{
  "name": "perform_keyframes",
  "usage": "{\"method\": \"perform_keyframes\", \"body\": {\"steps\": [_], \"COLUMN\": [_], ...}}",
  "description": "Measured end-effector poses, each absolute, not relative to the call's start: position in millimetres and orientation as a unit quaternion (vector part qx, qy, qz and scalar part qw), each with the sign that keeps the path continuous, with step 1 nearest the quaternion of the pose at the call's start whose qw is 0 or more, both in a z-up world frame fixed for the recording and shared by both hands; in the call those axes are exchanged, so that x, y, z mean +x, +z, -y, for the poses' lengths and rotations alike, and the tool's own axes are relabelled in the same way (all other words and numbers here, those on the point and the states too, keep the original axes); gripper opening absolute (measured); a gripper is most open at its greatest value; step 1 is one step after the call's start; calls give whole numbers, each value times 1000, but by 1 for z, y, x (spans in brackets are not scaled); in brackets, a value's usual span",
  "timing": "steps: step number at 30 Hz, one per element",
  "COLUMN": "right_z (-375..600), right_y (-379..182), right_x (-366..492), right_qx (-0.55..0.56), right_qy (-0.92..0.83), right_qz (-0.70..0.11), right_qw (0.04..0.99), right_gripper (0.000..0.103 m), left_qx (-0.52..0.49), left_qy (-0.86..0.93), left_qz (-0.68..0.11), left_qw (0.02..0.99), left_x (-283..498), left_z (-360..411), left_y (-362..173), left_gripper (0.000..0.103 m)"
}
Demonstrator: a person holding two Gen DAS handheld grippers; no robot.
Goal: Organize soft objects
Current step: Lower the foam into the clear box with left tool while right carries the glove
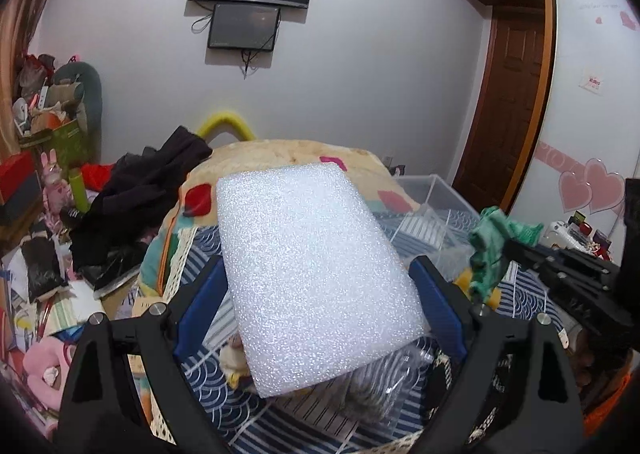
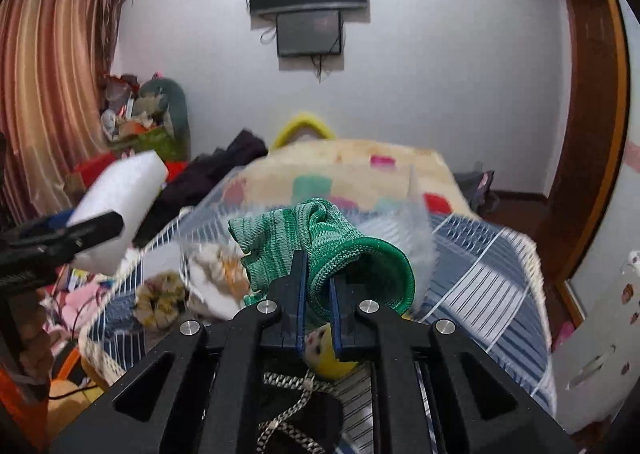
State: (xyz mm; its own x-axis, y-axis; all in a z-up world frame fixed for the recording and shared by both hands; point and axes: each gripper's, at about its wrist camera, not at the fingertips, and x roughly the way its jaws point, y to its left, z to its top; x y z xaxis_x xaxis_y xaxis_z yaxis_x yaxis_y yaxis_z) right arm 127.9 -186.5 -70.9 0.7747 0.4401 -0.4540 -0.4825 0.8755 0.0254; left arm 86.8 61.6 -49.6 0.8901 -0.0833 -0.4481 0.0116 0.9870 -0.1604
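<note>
My left gripper (image 1: pixel 320 270) is shut on a white foam block (image 1: pixel 312 274), held up above the bed with the blue fingers (image 1: pixel 204 298) pressed on its two sides. The block also shows in the right wrist view (image 2: pixel 120 205) at the left. My right gripper (image 2: pixel 318 258) is shut on a green knitted glove (image 2: pixel 320 250), lifted above a clear plastic box (image 2: pixel 416 213). The glove shows in the left wrist view (image 1: pixel 496 246) at the right. A yellow-headed soft toy (image 2: pixel 326 346) lies below the right gripper.
The striped blue bedsheet (image 2: pixel 492 274) and a beige patterned blanket (image 1: pixel 288 153) cover the bed. A clear box (image 1: pixel 436 201) sits right of the foam. Dark clothes (image 1: pixel 140 197) and clutter pile up at the left. A plush scrunchie (image 2: pixel 158 302) and bagged items lie on the sheet.
</note>
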Motion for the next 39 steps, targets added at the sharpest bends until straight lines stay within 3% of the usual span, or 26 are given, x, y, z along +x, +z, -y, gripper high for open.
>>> {"method": "perform_keyframes", "body": {"steps": [14, 29, 39], "right_z": [182, 166, 163], "right_y": [-43, -72, -87], "right_x": [161, 205, 213], "right_qx": [-26, -40, -64], "right_qy": [225, 214, 223], "right_qz": [-184, -241, -276], "right_qw": [956, 946, 933], "right_gripper": [9, 9, 12], "left_qx": [-48, -30, -32], "left_qy": [-33, -46, -69], "left_qz": [-220, -313, -359], "left_qw": [974, 948, 930], "left_x": [140, 225, 242], "left_z": [-40, -24, -13], "left_y": [-23, -62, -82], "left_gripper": [91, 91, 93]}}
